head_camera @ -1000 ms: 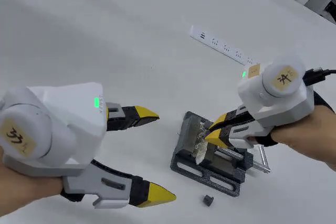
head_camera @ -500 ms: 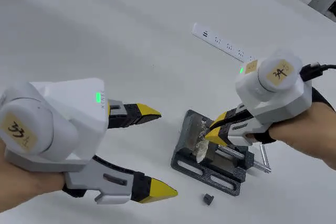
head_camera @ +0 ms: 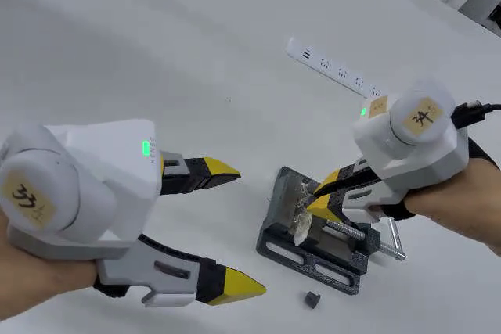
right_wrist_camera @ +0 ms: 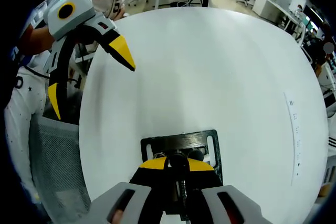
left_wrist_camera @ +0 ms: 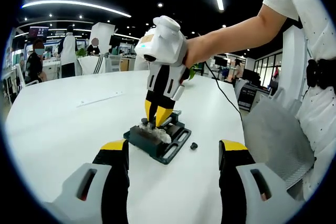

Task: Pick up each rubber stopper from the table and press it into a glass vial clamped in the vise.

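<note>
Black stopper (head_camera: 312, 299) beside vise (head_camera: 301, 257), apart from right gripper (head_camera: 318, 195)

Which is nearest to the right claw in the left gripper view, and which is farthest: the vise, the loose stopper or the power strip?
1. vise: directly under the right claw.
2. loose stopper: just beside the vise's base.
3. power strip: far back, toward the view's left.

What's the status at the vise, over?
Left gripper open, empty, hovering off the vise. Right gripper jaws nearly together atop the vise, apparently on a stopper. One loose stopper on the table beside the vise. Nothing blocking.
</note>
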`<act>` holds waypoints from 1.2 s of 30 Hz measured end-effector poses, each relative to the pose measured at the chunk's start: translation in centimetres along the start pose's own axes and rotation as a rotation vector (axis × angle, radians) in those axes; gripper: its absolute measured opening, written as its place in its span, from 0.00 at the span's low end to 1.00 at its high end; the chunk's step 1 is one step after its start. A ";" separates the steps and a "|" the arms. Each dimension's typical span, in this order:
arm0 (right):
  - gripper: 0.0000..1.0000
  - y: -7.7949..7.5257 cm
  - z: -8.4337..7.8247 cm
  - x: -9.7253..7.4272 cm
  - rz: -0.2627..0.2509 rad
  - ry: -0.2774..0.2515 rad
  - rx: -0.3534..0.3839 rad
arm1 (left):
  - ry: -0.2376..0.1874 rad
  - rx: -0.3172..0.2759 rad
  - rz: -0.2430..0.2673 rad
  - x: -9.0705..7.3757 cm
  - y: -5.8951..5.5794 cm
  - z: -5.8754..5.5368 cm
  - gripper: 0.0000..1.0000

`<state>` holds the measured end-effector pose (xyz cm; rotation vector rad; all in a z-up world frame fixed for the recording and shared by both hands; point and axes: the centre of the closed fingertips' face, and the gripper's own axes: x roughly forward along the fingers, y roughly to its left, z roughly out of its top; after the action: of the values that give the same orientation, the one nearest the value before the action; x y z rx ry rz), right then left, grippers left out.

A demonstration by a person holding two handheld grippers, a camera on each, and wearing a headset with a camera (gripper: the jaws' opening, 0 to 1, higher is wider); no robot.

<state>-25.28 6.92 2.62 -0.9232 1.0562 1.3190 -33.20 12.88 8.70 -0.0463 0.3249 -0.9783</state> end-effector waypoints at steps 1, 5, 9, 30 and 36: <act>0.08 0.0 0.0 0.0 -0.001 -0.001 0.004 | -0.001 -0.001 0.000 0.0 0.0 0.0 0.69; 0.09 0.0 0.2 -0.2 -0.003 -0.007 0.000 | 0.000 0.000 0.001 0.0 0.0 0.0 0.69; 0.08 -0.1 0.5 -1.1 -0.010 -0.027 0.001 | 0.001 0.000 0.000 0.1 0.0 0.1 0.69; 0.02 0.1 0.2 -0.8 0.000 -0.038 0.000 | 0.009 -0.002 -0.006 0.2 -0.1 -0.1 0.69; 0.02 -0.1 0.2 -0.5 0.002 -0.037 -0.001 | 0.009 -0.005 -0.010 0.2 -0.1 -0.2 0.68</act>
<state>-25.18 6.97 3.15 -0.8953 1.0282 1.3334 -33.26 12.67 8.51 -0.0481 0.3360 -0.9875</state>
